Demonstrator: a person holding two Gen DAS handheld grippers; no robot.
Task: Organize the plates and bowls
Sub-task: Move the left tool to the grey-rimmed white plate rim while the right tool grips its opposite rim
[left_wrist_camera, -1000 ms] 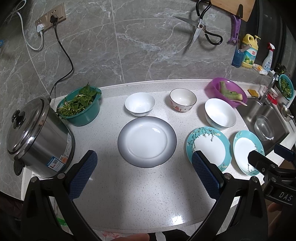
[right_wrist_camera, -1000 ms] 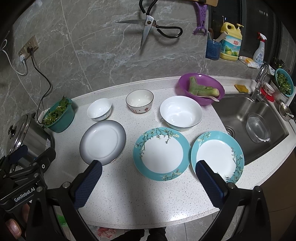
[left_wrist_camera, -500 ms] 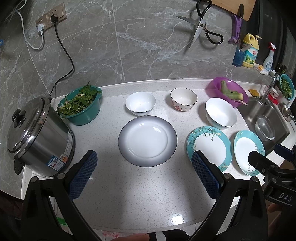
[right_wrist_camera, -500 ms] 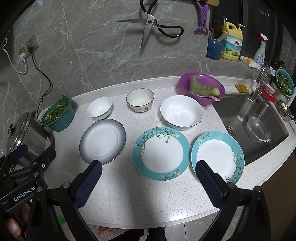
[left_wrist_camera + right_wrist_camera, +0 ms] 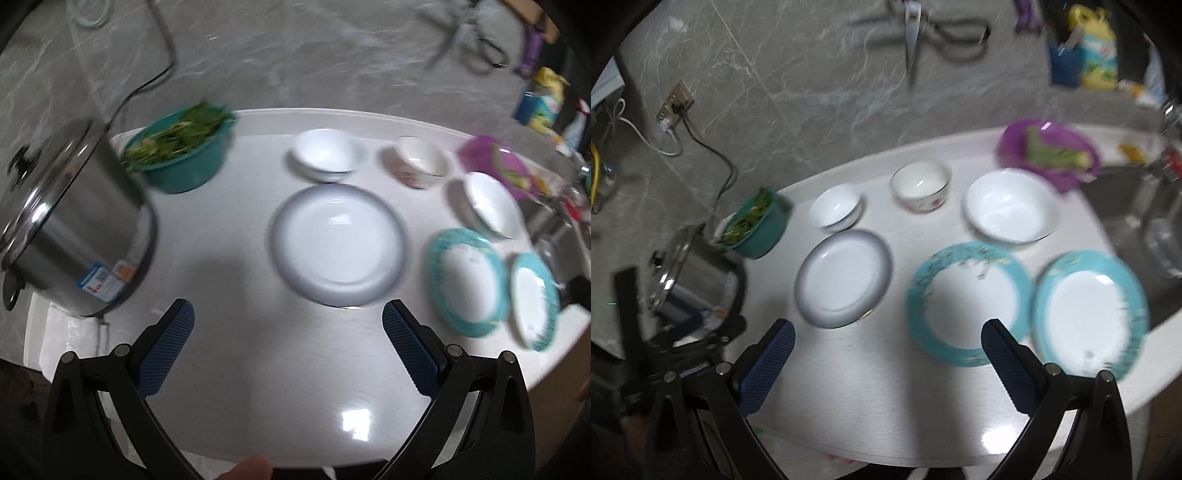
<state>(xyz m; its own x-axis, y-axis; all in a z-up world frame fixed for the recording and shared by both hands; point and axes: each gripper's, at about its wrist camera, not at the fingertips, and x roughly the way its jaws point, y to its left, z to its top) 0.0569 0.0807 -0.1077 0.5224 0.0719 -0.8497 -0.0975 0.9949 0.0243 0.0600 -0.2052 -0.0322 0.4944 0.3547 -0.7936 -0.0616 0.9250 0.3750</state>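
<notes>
Held low over the near edge of the white counter: left gripper and right gripper, jaws spread wide, empty, touching nothing. Just beyond, grey-rimmed plate and two teal-rimmed plates lying flat side by side. Farther back, three white bowls in a row. Both views blurred.

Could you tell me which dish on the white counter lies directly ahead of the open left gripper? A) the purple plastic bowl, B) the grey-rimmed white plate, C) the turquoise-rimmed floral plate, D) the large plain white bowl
B: the grey-rimmed white plate lies just beyond the gap of the left gripper, whose jaws stand wide apart.
</notes>
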